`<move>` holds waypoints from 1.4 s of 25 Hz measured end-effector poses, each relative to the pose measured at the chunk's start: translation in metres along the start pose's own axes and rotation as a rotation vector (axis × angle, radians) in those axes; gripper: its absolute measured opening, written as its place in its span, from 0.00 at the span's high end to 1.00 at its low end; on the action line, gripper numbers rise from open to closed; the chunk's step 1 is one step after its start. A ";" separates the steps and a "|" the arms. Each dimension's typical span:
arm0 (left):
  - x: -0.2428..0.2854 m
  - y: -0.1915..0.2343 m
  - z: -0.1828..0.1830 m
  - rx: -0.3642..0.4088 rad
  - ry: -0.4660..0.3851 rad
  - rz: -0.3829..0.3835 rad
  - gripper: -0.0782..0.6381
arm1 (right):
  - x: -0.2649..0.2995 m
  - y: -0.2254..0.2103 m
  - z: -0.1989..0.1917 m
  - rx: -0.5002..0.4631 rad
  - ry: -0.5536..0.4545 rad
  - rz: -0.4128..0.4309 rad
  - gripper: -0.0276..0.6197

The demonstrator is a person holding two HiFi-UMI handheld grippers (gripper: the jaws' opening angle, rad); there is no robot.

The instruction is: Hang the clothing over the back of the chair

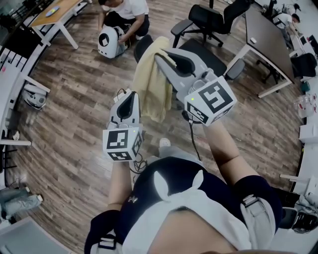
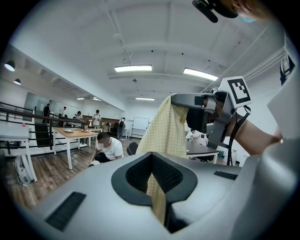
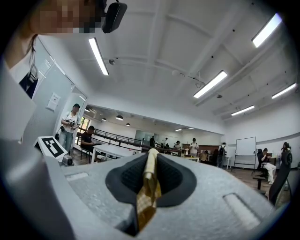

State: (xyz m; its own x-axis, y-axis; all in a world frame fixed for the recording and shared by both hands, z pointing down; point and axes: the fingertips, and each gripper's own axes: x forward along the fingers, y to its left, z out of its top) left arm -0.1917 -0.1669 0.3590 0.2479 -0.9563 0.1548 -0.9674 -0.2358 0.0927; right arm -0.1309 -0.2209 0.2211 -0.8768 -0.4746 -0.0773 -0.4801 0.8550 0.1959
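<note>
Wood-plank flooring point(image 1: 64, 99) runs across an open office. At the upper left, a crouching person point(image 1: 124, 15) bends over a white domed case point(image 1: 109, 42); what it contains cannot be made out. A wooden tabletop point(image 1: 52, 15) stands beside them.

The left hand-held gripper point(image 1: 131, 95) has its jaws nearly together, pinching a lower edge of the clothing point(image 1: 151, 84). In its own view, a narrow strip of the fabric runs down between the dark pads point(image 2: 136, 176).

The clothing is pale yellow with a fine check pattern. It is held up in the air and drapes in soft folds from the higher hand-held gripper down to the lower one.

The right hand-held gripper point(image 1: 162, 57) is raised higher and clamps the top of the garment. In its own view, a bunched fold stands between the closed pads point(image 3: 171, 176).

Behind the fabric sits a black office chair point(image 1: 203, 57). From the head view the cloth overlaps its backrest, but whether they touch cannot be told.
</note>
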 end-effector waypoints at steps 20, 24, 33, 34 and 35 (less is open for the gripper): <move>0.042 -0.019 -0.004 0.015 0.015 -0.025 0.88 | -0.019 -0.088 -0.046 0.009 0.100 -0.122 0.91; 0.046 -0.018 -0.005 0.011 0.013 -0.020 0.88 | -0.020 -0.095 -0.052 0.006 0.107 -0.120 0.91; 0.064 -0.017 -0.005 0.010 0.019 -0.027 0.88 | -0.014 -0.117 -0.072 -0.013 0.159 -0.132 0.91; 0.066 -0.017 -0.004 0.010 0.020 -0.027 0.88 | -0.014 -0.120 -0.075 -0.013 0.165 -0.134 0.91; 0.069 -0.018 -0.004 0.009 0.022 -0.028 0.88 | -0.015 -0.123 -0.078 -0.011 0.172 -0.137 0.91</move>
State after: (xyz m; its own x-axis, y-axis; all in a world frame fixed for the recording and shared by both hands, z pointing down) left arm -0.1570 -0.2278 0.3722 0.2761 -0.9453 0.1738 -0.9604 -0.2642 0.0883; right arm -0.0567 -0.3357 0.2741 -0.7858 -0.6153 0.0635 -0.5929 0.7784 0.2062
